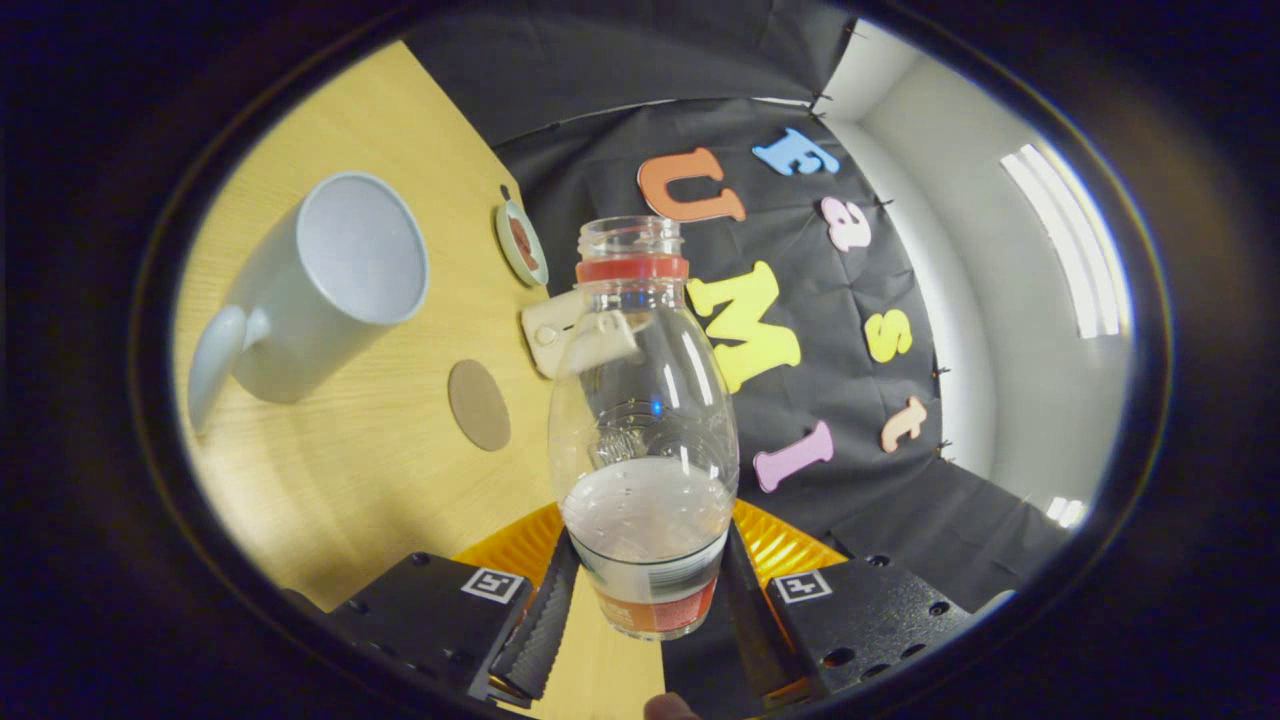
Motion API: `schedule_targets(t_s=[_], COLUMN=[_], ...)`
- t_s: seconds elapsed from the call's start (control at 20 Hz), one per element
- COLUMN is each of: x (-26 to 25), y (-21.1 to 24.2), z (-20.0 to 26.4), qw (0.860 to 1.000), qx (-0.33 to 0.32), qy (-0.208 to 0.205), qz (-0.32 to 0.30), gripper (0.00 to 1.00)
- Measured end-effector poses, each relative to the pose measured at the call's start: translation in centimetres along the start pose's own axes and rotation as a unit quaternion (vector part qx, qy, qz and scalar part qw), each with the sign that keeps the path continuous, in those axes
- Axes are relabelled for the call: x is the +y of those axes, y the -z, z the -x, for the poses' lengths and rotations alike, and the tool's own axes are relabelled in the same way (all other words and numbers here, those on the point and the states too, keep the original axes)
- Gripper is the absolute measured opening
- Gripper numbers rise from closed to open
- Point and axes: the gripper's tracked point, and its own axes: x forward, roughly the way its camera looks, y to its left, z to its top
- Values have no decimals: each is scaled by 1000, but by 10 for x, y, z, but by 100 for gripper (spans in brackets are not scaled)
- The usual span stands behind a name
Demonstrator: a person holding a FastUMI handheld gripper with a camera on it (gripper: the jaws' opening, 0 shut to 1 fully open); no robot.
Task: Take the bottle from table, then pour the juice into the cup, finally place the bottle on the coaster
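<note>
The bottle [643,430] is clear, with a red neck ring, a red-and-white label and cloudy whitish juice. The cup [320,285] is pale grey-white. The coaster [479,404] is plain tan, and the desk [330,470] is light yellow woodgrain.

No readable text; bottle [645,420] label print too small, tool [645,600] tags bear patterns only.

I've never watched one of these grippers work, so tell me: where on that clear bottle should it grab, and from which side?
Low on the body, from the side, as the gripper has it now: its fingers press the clear bottle from both sides at the label band near the base. The wall there is straight and narrow enough to fit between them; higher up it bulges, then tapers to the open neck, which must stay free for pouring.
</note>
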Motion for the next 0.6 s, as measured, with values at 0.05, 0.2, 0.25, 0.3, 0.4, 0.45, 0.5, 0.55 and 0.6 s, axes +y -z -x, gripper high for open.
schedule_targets(t_s=[0.05, 0.2, 0.25, 0.3, 0.4, 0.45, 0.5, 0.55, 0.6], x=[-2, -7, -8, -10, -11, -13, -15, -18, -17], y=[0, 2, 2, 3, 0, -2, -4, -6, -8], z=[0, 2, 0, -1, 0, 1, 2, 3, 3], qw=[1000, 998, 998, 996, 994, 993, 991, 989, 988], qx=[-4, -10, -12, -13, -18, -24, -27, -33, -35], qy=[1, 9, 10, 12, 14, 15, 18, 21, 21], qz=[15, 55, 69, 83, 104, 116, 128, 139, 146], gripper=[76, 76, 76, 76, 76, 76, 76, 76, 76])
